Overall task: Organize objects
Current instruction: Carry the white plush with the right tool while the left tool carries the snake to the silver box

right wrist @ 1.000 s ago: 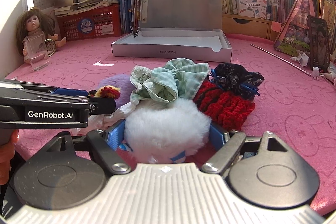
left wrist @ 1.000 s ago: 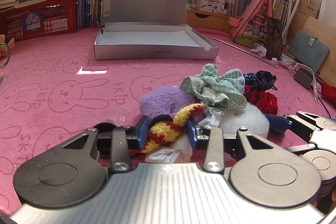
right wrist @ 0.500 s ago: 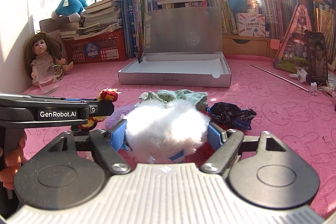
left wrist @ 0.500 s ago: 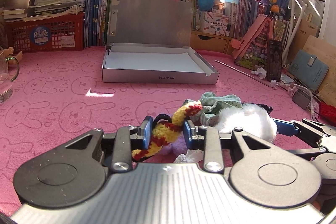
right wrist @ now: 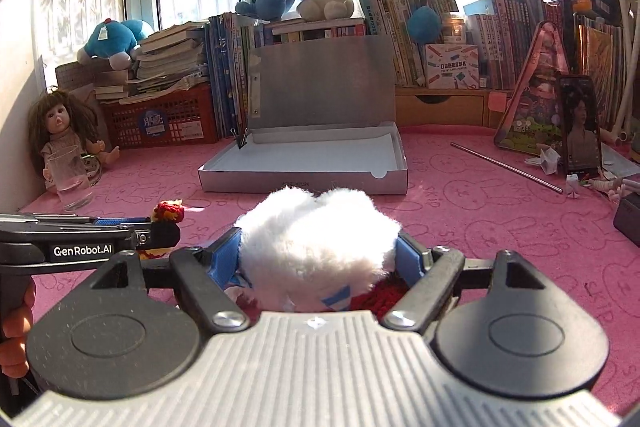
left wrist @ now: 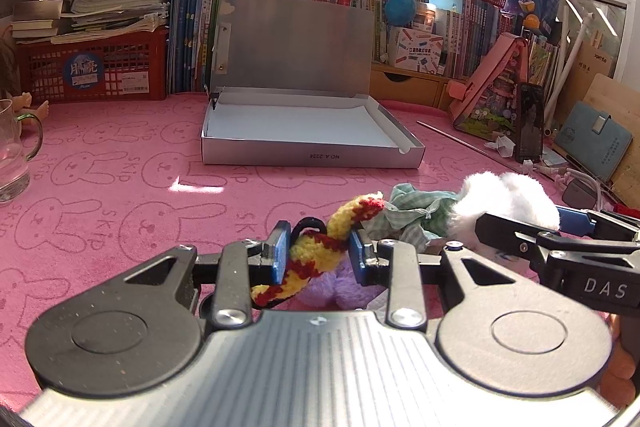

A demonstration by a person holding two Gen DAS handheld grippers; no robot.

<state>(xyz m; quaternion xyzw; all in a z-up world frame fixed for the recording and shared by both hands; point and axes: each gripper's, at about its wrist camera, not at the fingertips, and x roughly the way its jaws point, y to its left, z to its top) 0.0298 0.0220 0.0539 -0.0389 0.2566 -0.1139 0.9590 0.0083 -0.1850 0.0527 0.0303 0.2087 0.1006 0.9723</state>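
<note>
Left gripper (left wrist: 318, 253): jaws drawn narrow and clamped on the yellow-and-red crocheted piece (left wrist: 316, 255), which runs slantwise through the gap. Its upper end sticks out ahead of and above the blue pads (left wrist: 279, 255); its lower end hangs back toward the gripper body, with a black loop showing just behind the left pad. Right gripper (right wrist: 318, 259): jaws set fairly wide, pressed against both flanks of the white fluffy piece (right wrist: 316, 239), which fills the whole gap and bulges above and ahead of the fingertips. Below the left jaws lies a purple plush piece (left wrist: 340, 293); just to their right sits a green checked cloth (left wrist: 412, 215). Under the right jaws a red knitted piece (right wrist: 384, 297) shows partly. The open silver box (left wrist: 308, 143), its lid upright, lies straight ahead of both jaw pairs on the pink bunny-print mat (left wrist: 120, 195), well apart from them.
</note>
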